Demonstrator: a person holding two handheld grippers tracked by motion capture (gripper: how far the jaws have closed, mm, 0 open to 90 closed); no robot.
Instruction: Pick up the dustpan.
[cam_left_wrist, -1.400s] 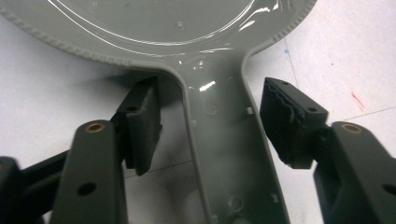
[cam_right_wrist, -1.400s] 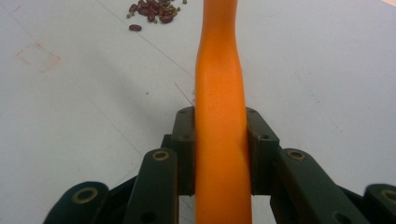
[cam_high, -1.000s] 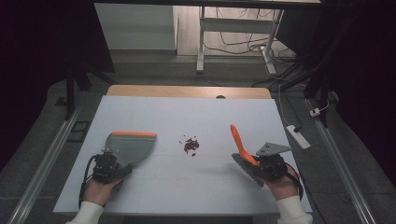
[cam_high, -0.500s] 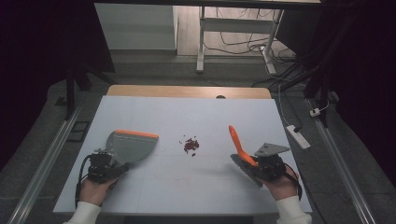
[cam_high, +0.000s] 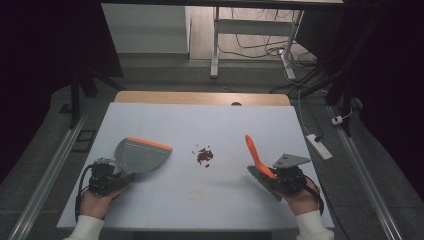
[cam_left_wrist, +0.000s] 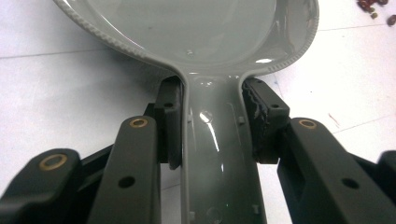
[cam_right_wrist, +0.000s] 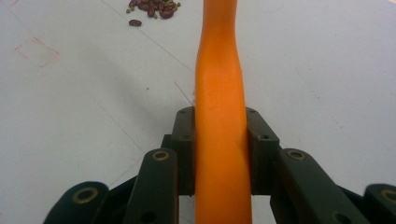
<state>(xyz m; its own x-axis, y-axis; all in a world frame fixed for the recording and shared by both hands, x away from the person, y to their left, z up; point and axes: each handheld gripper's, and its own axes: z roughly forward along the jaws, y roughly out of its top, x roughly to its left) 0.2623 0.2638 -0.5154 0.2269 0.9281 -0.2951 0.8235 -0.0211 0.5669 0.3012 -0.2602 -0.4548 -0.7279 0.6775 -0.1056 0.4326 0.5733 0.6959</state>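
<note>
Small pile of dark red beans (cam_high: 204, 155) mid-desk, between both tools. Left fingers (cam_left_wrist: 170, 116) clamped on grey plastic dustpan with orange lip (cam_high: 140, 155), mouth facing right toward pile. Right fingers (cam_right_wrist: 186, 140) clamped on orange brush handle (cam_high: 254, 154), right of pile, slightly nearer it.

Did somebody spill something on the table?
Yes. A small heap of dark red beans lies loose mid-table, between the grey dustpan and the orange brush, with a few strays beside it.

Dustpan (cam_left_wrist: 196, 32) runs off the top edge in the left gripper view; brush (cam_right_wrist: 219, 93) bristles hidden; beans (cam_high: 204, 155) too small to count.
</note>
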